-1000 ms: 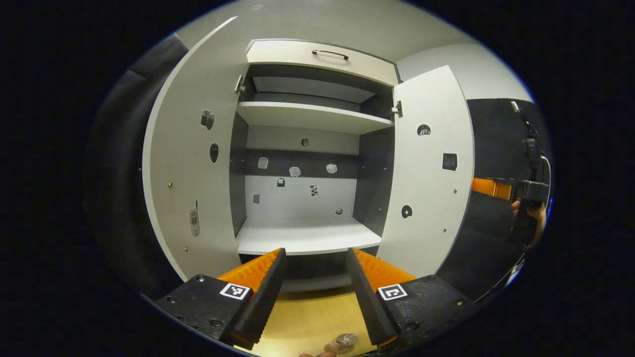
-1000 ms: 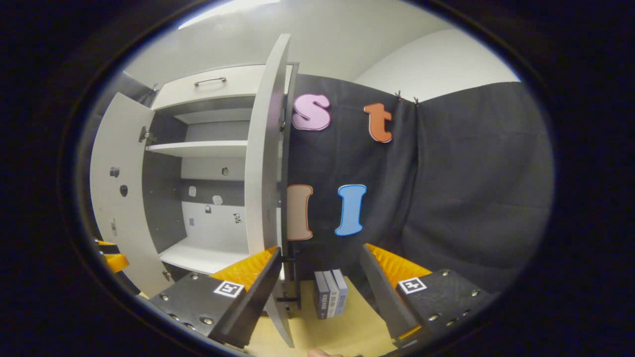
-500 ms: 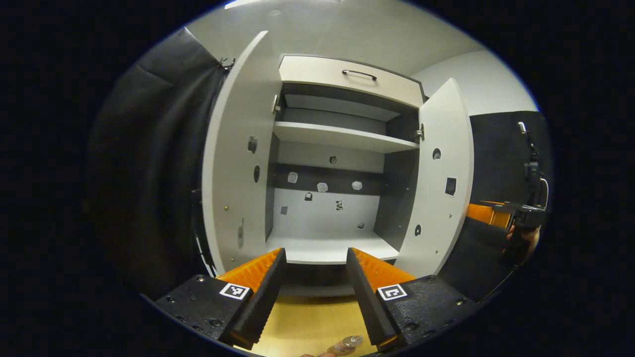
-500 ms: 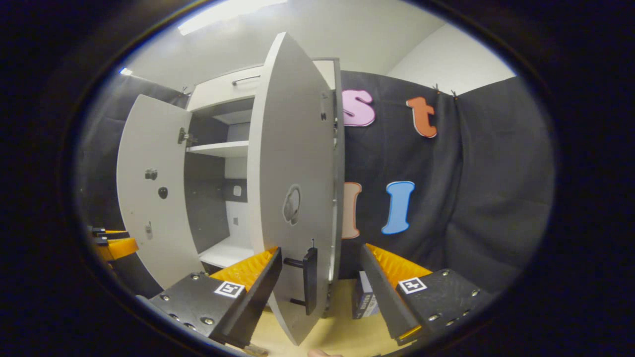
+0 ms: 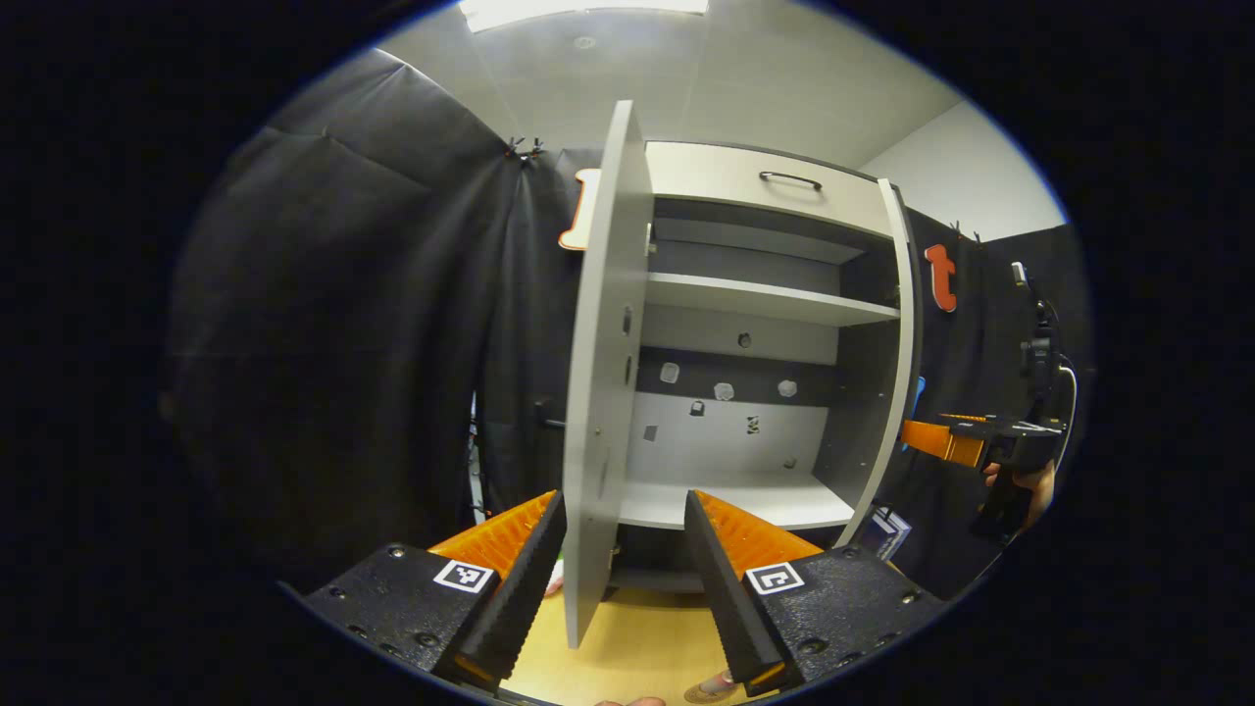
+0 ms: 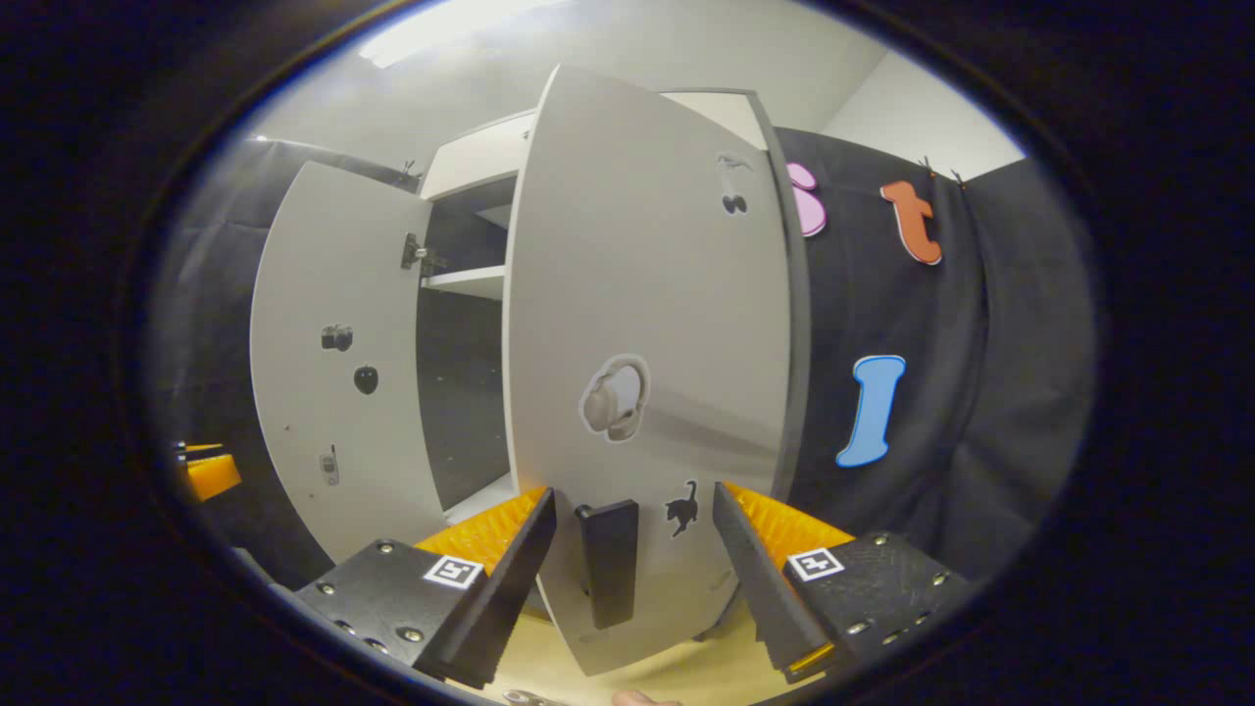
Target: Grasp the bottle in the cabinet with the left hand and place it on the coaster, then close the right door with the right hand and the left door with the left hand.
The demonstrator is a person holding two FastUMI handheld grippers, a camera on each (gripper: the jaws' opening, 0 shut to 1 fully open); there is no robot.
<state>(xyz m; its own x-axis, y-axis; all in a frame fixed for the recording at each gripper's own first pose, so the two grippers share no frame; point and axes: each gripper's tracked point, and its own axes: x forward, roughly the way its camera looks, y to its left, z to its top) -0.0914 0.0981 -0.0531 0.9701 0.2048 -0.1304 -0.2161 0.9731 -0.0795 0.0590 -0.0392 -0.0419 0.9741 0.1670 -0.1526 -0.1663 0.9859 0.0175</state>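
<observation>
Black cloth hangs all round the booth, with a grey cabinet [image 5: 765,324] standing against it on a pale wooden tabletop [image 5: 637,637]. Seen from my left gripper view, the left door [image 5: 600,392] stands edge-on right ahead, its lower edge between the fingers of my left gripper [image 5: 623,579], which are spread wide and grip nothing. Past the door I see the cabinet's lower shelf [image 5: 726,500] and upper shelf [image 5: 765,299], bare of any bottle, and small stickers on the back panel. At the very bottom of this view something small and round sits on the tabletop; I cannot tell whether it is the bottle on its coaster. Far to the right, my other hand [image 5: 1020,480] holds the second tool.

From my right gripper view, the right door [image 6: 647,343] is swung partway round, its outer face turned to me, with a headphone sticker and a cat sticker on it. Its dark handle [image 6: 608,564] stands between the fingers of my right gripper [image 6: 637,579], which are also wide apart and not pressing on it. Whether a finger touches the door panel I cannot tell. Beyond, the left door stands open.
</observation>
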